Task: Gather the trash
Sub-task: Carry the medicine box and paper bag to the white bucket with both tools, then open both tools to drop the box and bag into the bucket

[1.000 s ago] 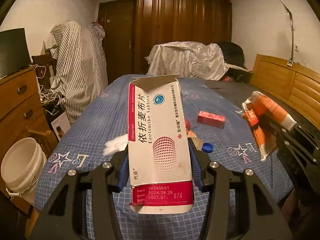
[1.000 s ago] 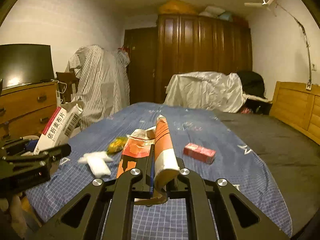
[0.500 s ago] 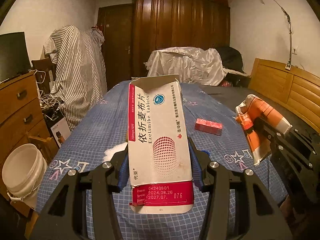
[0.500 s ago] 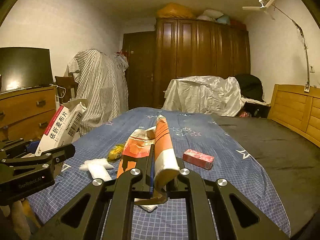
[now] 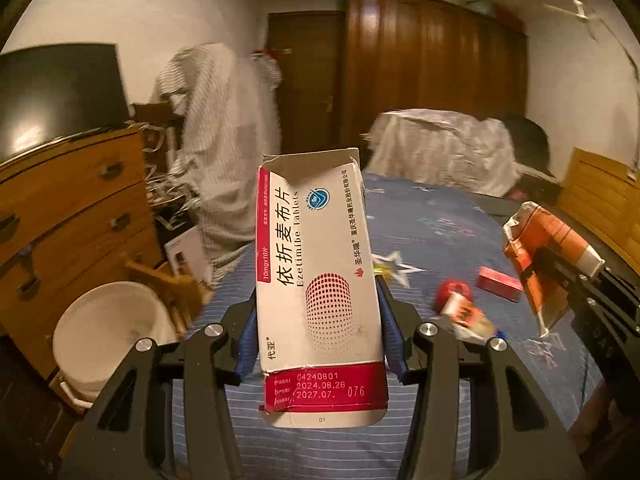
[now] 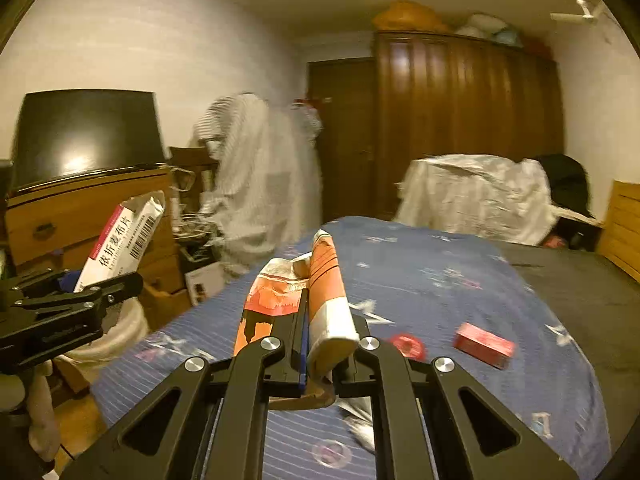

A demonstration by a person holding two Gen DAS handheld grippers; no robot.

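My left gripper (image 5: 318, 312) is shut on a white and red medicine box (image 5: 316, 280), held upright above the bed's left edge; it also shows in the right wrist view (image 6: 120, 240). My right gripper (image 6: 324, 320) is shut on a crumpled orange and white wrapper (image 6: 320, 292), also seen in the left wrist view (image 5: 548, 252). A white bucket (image 5: 108, 332) stands on the floor left of the bed, below and left of the left gripper.
On the blue bedspread (image 5: 440, 232) lie a red box (image 5: 500, 282), a red cap and a small wrapper (image 5: 460, 308). A wooden dresser (image 5: 60, 208) with a dark screen stands at the left. A wardrobe and covered furniture stand behind.
Both grippers have swung left with their loads. The bucket and dresser now sit closer to the middle of the left wrist view.
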